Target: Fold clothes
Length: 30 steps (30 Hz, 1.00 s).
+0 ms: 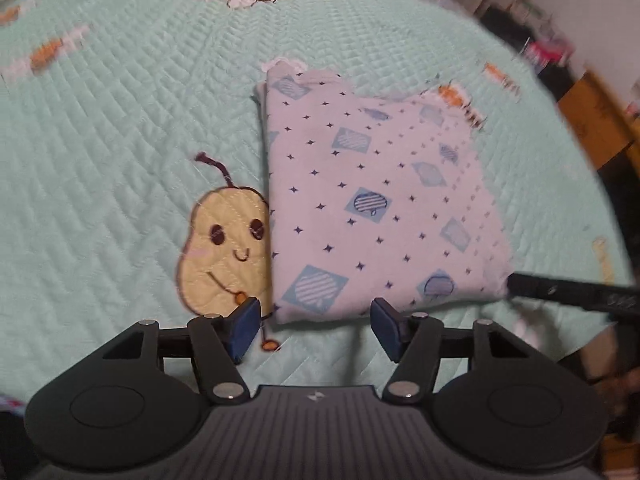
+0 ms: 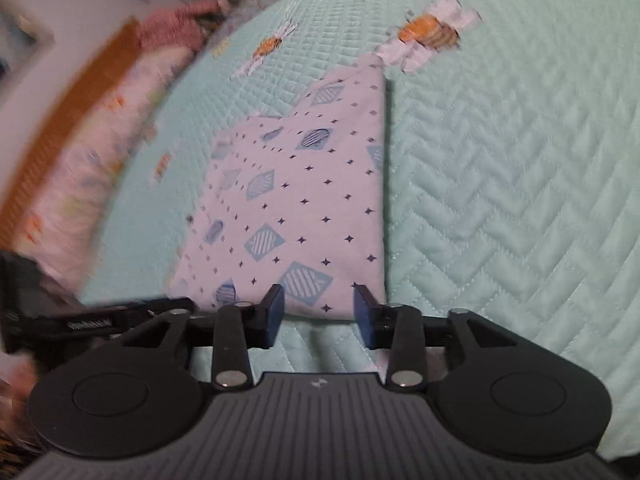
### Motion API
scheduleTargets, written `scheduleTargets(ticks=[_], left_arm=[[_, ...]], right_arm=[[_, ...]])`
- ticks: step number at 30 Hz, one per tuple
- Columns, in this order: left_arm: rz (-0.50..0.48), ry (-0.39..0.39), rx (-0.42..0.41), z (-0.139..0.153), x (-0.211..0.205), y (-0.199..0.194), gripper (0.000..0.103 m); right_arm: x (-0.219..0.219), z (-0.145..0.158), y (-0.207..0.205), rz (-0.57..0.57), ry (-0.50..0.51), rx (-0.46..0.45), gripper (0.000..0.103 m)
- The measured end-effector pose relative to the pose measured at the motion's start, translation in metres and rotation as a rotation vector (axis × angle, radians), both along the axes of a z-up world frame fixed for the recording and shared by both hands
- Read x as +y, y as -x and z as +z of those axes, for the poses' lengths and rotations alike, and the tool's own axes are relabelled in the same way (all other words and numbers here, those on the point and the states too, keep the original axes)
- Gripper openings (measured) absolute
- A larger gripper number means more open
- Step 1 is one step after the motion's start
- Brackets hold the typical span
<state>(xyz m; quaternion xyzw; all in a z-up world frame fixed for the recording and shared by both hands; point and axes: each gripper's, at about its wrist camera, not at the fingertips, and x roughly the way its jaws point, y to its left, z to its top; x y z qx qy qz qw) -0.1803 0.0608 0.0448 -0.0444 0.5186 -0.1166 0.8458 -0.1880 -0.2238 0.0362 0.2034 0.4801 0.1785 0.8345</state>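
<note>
A folded pale blue garment [image 1: 372,200] printed with small dark stars and blue diamonds lies flat on the mint quilted bedspread [image 1: 120,140]. My left gripper [image 1: 314,330] hovers just short of its near edge, jaws apart and nothing between the blue pads. In the right wrist view the same folded garment [image 2: 304,200] lies ahead, and my right gripper [image 2: 318,316] stands open over its near edge, nothing gripped. The other gripper's black body shows at the right edge of the left view [image 1: 572,292] and at the left edge of the right view [image 2: 92,320].
A yellow pear-face patch [image 1: 224,252] is sewn on the bedspread beside the garment, partly under it. Bee and flower patches [image 2: 432,34] dot the quilt. A pink patterned pillow [image 2: 100,152] and wooden headboard [image 2: 72,104] lie left; room clutter [image 1: 560,52] lies beyond the bed edge.
</note>
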Motion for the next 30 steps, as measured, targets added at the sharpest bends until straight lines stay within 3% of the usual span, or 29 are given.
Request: scheduleTargets(ticks=[1, 2, 4, 8, 12, 21, 30], left_arm=[[-0.002, -0.034, -0.008, 0.006, -0.003, 0.002, 0.064], [0.002, -0.046, -0.017, 0.013, -0.005, 0.004, 0.064], [0.016, -0.045, -0.034, 0.026, -0.005, 0.008, 0.065], [0.046, -0.015, -0.070, 0.050, -0.006, 0.010, 0.066], [0.059, -0.046, -0.076, 0.068, -0.016, 0.003, 0.066], [0.079, -0.123, -0.103, 0.092, -0.034, -0.011, 0.066], [0.108, -0.161, -0.117, 0.098, -0.041, -0.016, 0.067]], right_arm=[[0.008, 0.008, 0.001, 0.008, 0.056, -0.010, 0.063], [0.016, 0.017, 0.002, 0.013, 0.109, -0.024, 0.066], [0.025, 0.032, 0.004, 0.008, 0.176, -0.059, 0.071], [0.036, 0.060, 0.004, 0.027, 0.203, -0.110, 0.073], [0.055, 0.082, -0.001, 0.015, 0.304, -0.127, 0.087], [0.062, 0.103, -0.015, -0.059, 0.296, -0.073, 0.088], [0.071, 0.107, -0.018, -0.066, 0.329, -0.054, 0.088]])
